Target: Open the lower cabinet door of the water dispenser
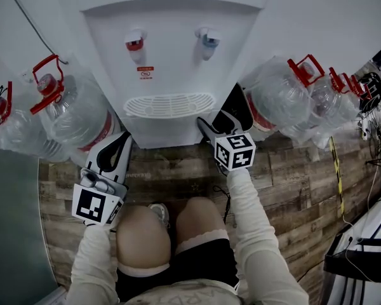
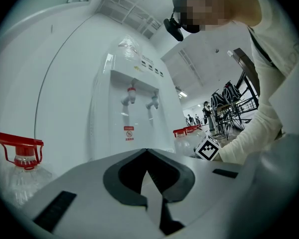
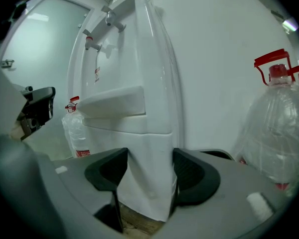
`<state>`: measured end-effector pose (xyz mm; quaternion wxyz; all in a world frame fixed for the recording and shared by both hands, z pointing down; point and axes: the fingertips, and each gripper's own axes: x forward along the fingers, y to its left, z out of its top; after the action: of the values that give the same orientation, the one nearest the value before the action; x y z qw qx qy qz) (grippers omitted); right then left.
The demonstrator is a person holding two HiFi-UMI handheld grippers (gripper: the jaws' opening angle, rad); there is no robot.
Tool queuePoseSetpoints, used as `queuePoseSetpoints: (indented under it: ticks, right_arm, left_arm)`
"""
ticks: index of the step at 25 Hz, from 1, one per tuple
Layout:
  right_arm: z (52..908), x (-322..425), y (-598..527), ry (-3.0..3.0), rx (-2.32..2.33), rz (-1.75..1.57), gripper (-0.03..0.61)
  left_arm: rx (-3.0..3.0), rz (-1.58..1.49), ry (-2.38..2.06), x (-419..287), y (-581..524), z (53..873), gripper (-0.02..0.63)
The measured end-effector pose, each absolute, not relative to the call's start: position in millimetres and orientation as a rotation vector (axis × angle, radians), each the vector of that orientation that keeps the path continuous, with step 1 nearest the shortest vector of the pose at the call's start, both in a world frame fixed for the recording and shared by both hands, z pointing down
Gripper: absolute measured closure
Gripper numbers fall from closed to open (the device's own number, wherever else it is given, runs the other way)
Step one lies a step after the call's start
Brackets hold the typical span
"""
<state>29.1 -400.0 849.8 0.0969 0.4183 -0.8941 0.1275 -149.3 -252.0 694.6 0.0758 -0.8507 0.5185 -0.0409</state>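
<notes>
The white water dispenser (image 1: pixel 171 56) stands before me, with a red tap (image 1: pixel 134 43) and a blue tap (image 1: pixel 208 41) over its drip tray (image 1: pixel 168 105). From the head view the lower cabinet is hidden under the tray. In the right gripper view the lower cabinet door (image 3: pixel 149 173) shows by its right front corner. My right gripper (image 3: pixel 148 158) (image 1: pixel 217 116) stands wide, one jaw on each side of that corner. My left gripper (image 1: pixel 119 146) (image 2: pixel 147 151) is shut on nothing, level, left of the dispenser's base.
Large water bottles with red handles stand on both sides: one at the left (image 1: pixel 76 116), others at the right (image 1: pixel 282 97) (image 3: pixel 276 133). My knees (image 1: pixel 171 234) are close to the wooden floor (image 1: pixel 292 170). A grey cable (image 1: pixel 32 21) runs down the wall.
</notes>
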Motion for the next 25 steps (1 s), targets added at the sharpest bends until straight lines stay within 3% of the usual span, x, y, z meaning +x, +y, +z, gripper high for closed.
queuePoseSetpoints:
  ticks: [25]
  right_arm:
    - [847.5, 42.8, -329.9, -2.698, 1.235, 0.376, 0.318]
  left_arm:
    - [-2.539, -0.118, 1.515, -133.7, -238.9, 685.3, 0.612]
